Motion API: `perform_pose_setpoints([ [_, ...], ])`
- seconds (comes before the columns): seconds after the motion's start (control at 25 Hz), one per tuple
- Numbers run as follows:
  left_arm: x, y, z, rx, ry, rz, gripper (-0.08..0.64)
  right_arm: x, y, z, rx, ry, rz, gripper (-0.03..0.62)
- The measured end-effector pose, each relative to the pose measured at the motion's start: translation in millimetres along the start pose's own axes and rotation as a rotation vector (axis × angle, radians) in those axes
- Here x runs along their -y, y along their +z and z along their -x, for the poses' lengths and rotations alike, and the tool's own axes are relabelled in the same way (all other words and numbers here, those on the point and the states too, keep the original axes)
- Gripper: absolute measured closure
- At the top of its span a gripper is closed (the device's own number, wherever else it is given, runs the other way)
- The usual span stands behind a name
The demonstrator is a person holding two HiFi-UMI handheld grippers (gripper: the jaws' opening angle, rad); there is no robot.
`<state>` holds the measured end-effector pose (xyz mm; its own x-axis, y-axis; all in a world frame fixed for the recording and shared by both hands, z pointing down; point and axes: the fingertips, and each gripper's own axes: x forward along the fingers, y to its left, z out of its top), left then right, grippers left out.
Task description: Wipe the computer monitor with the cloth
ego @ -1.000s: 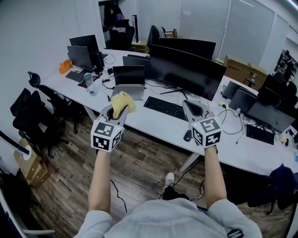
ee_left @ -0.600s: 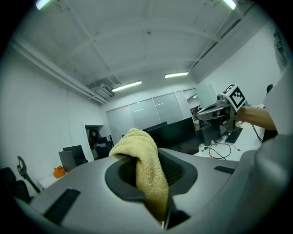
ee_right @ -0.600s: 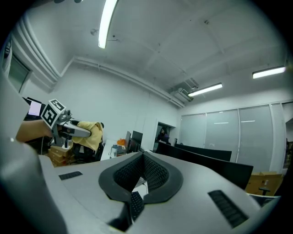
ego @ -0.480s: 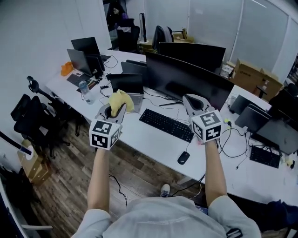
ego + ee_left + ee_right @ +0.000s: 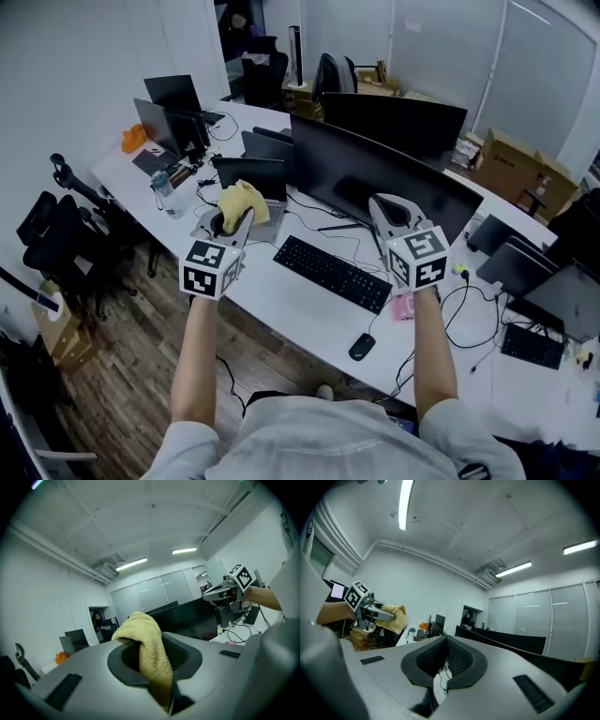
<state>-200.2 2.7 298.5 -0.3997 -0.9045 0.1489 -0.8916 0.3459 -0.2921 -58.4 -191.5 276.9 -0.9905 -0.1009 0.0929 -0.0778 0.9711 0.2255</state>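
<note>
The left gripper (image 5: 234,217) is clamped on a yellow cloth (image 5: 242,200): in the left gripper view the terry fabric is pinched between the ribbed black pads and bunches up in a soft, rounded fold above the jaw tips. The right gripper (image 5: 389,214) has its jaws closed together with nothing between them. Both are held in the air over the near edge of a white desk (image 5: 298,302), the cloth well short of the wide, curved black monitor (image 5: 375,173), whose dark screen looks smooth and glossy. On the desk in front of the monitor lie a black keyboard (image 5: 333,272) and a black mouse (image 5: 361,347); an open laptop (image 5: 251,176) stands just beyond the cloth, with a clear water bottle (image 5: 162,192) to its left. A second monitor (image 5: 394,117) stands behind the first, and cardboard boxes (image 5: 511,155) sit at the far right.
</note>
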Motion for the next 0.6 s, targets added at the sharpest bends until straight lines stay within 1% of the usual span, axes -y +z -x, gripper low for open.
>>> perform_pose_setpoints([
  [0.2,-25,-2,-33,0.01,-0.001,0.002,0.48,17,-7,-32,-0.015,-0.007,-0.005,0.566],
  [0.36,-54,-10,-64,0.023,-0.021,0.01,0.48,26,-12,-65,-0.024,-0.03,-0.007,0.566],
  [0.44,-69,-16,-83,0.03,-0.04,0.012,0.48,31,-15,-83,-0.023,-0.05,-0.019,0.566],
  [0.6,-99,-25,-133,0.037,-0.106,-0.017,0.48,40,-20,-125,-0.028,-0.106,-0.029,0.566],
])
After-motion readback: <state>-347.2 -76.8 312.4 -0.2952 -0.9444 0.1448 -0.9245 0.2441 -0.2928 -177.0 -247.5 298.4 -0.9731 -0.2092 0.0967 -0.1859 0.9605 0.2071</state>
